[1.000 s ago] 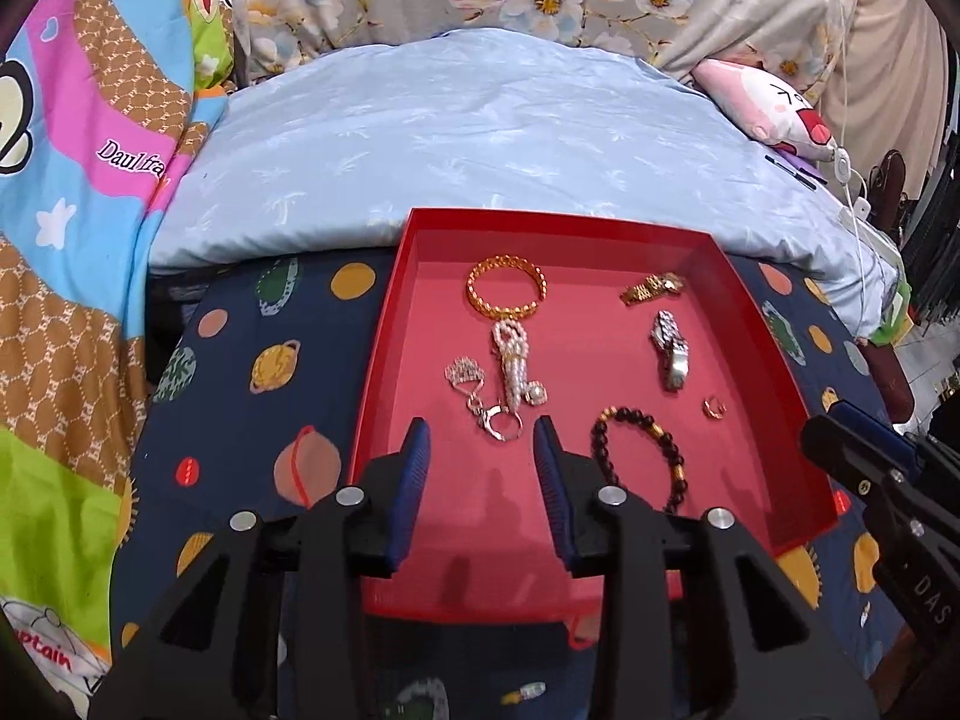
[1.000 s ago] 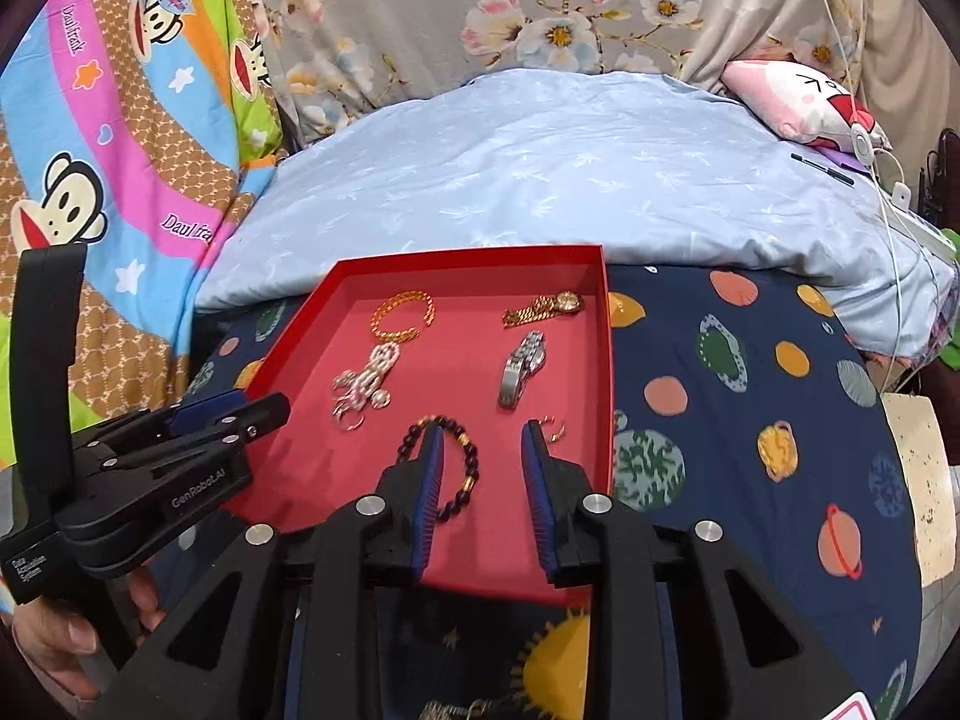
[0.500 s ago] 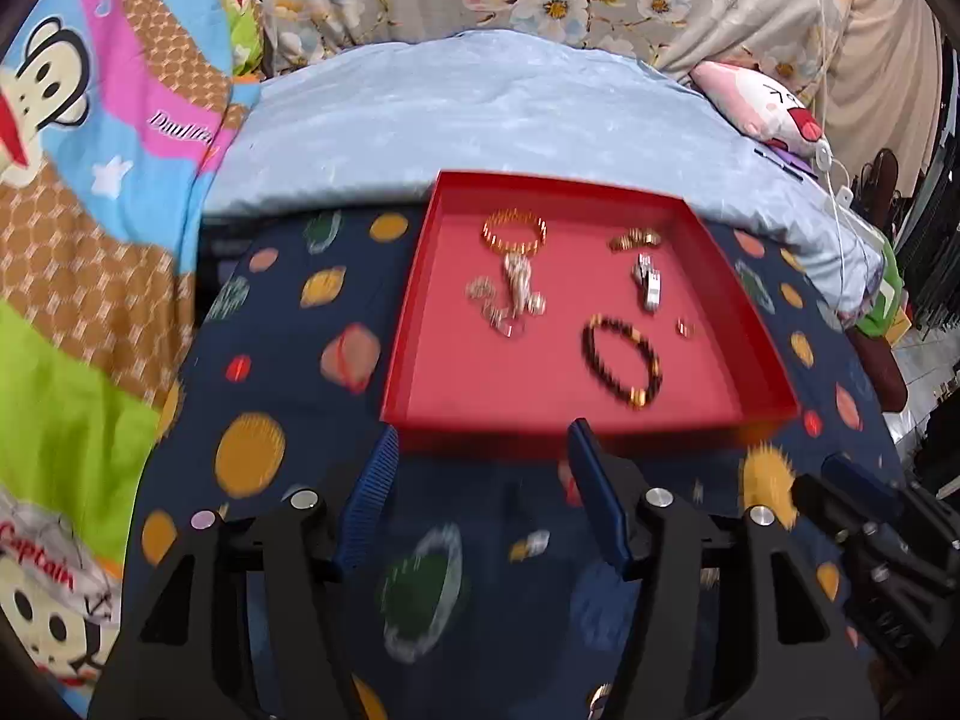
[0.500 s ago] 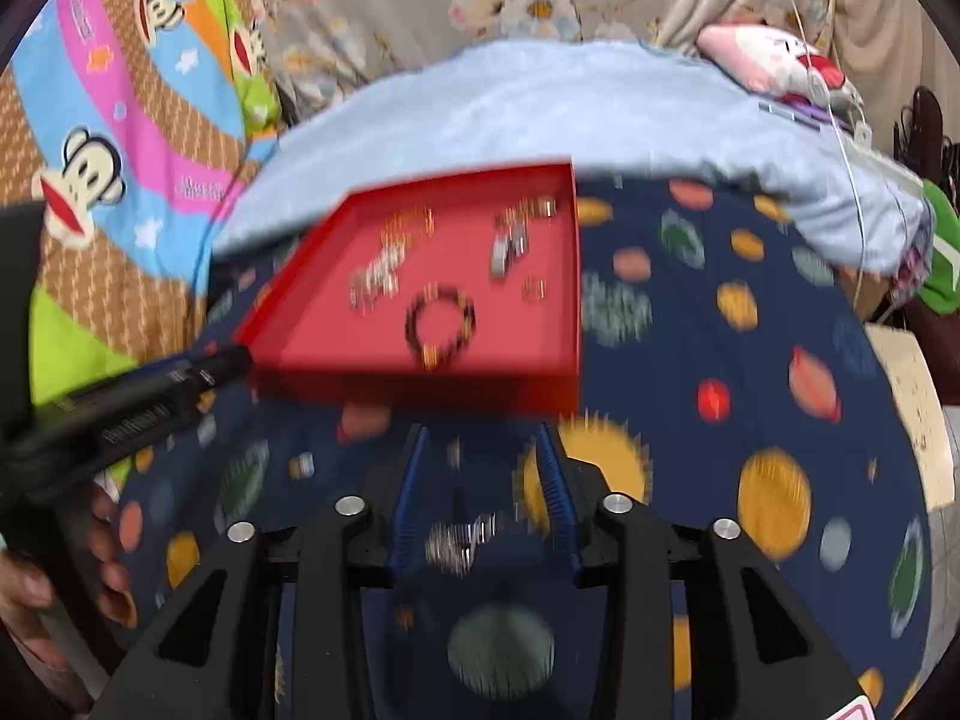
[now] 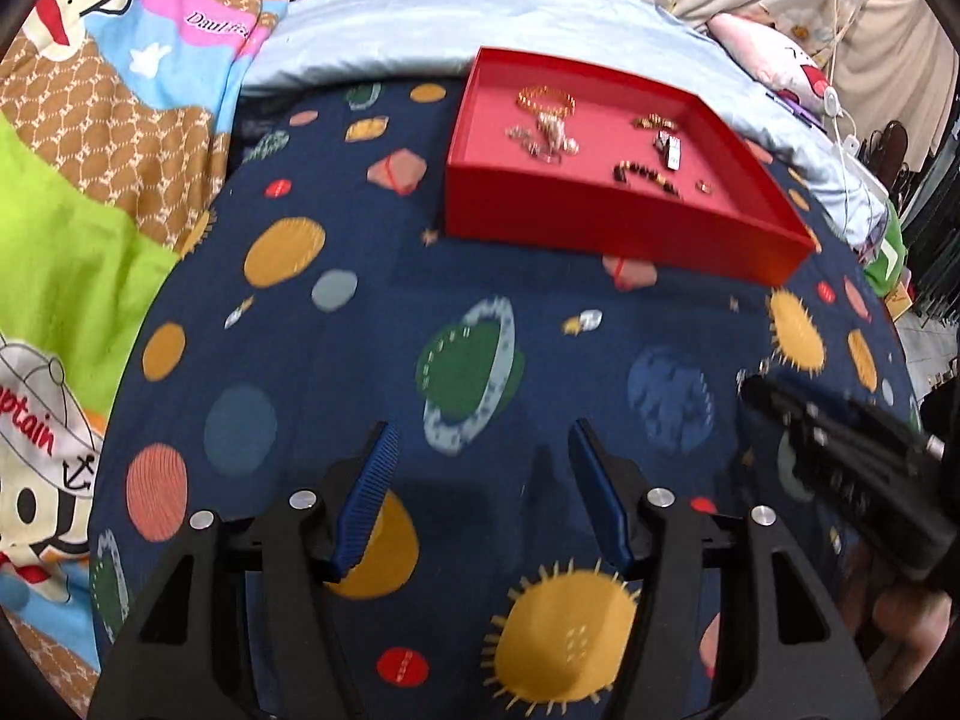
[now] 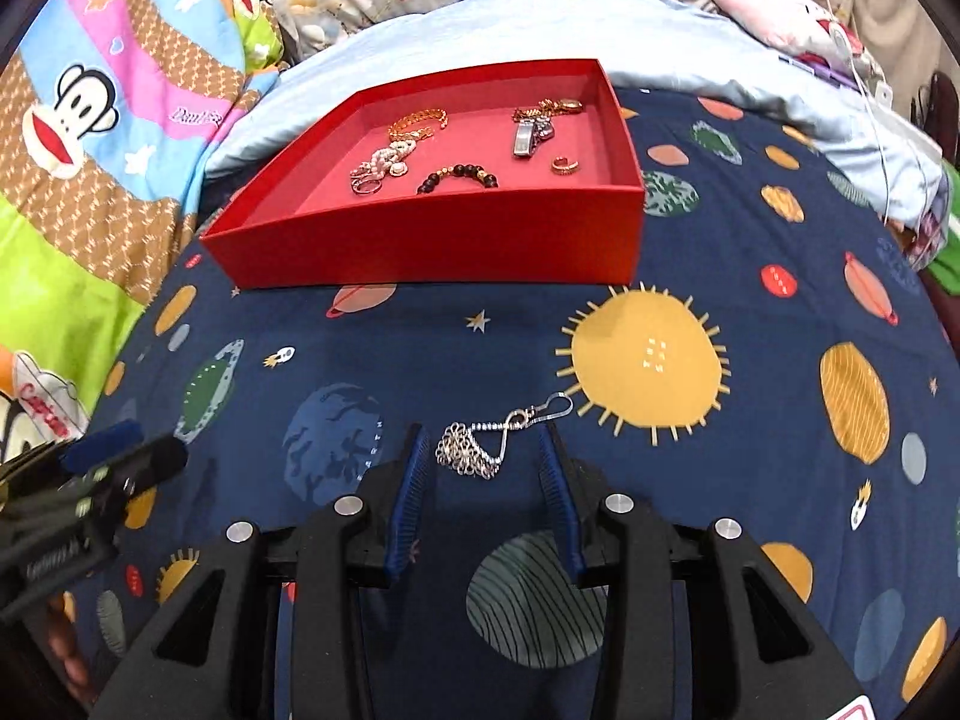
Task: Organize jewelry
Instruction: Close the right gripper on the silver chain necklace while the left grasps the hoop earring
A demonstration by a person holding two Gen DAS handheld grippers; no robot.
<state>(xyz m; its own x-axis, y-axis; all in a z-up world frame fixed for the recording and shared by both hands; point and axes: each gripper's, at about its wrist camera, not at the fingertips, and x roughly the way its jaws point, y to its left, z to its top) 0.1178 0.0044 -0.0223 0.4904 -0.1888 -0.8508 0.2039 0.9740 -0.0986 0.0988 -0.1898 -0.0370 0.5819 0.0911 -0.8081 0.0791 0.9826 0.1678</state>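
A red tray (image 6: 432, 240) (image 5: 600, 228) sits on the navy planet-print bedspread and holds several pieces: a gold chain bracelet (image 6: 418, 122), a pearl keychain (image 6: 384, 162), a dark bead bracelet (image 6: 459, 176), a silver watch (image 6: 527, 135), a gold watch (image 6: 555, 106) and a small gold ring (image 6: 565, 165). A silver mesh keychain (image 6: 480, 444) lies on the bedspread in front of the tray. My right gripper (image 6: 483, 450) is open, with the keychain between its fingertips. My left gripper (image 5: 483, 450) is open and empty over bare bedspread.
A pale blue quilt (image 6: 540, 30) lies behind the tray, floral pillows behind it. A colourful cartoon blanket (image 6: 90, 120) lies at the left. A pink plush (image 6: 774, 18) and white cables (image 6: 870, 90) are at the back right.
Both grippers have drawn back from the tray toward the near bedspread. My right gripper now straddles the silver mesh keychain. My left gripper has opened wider.
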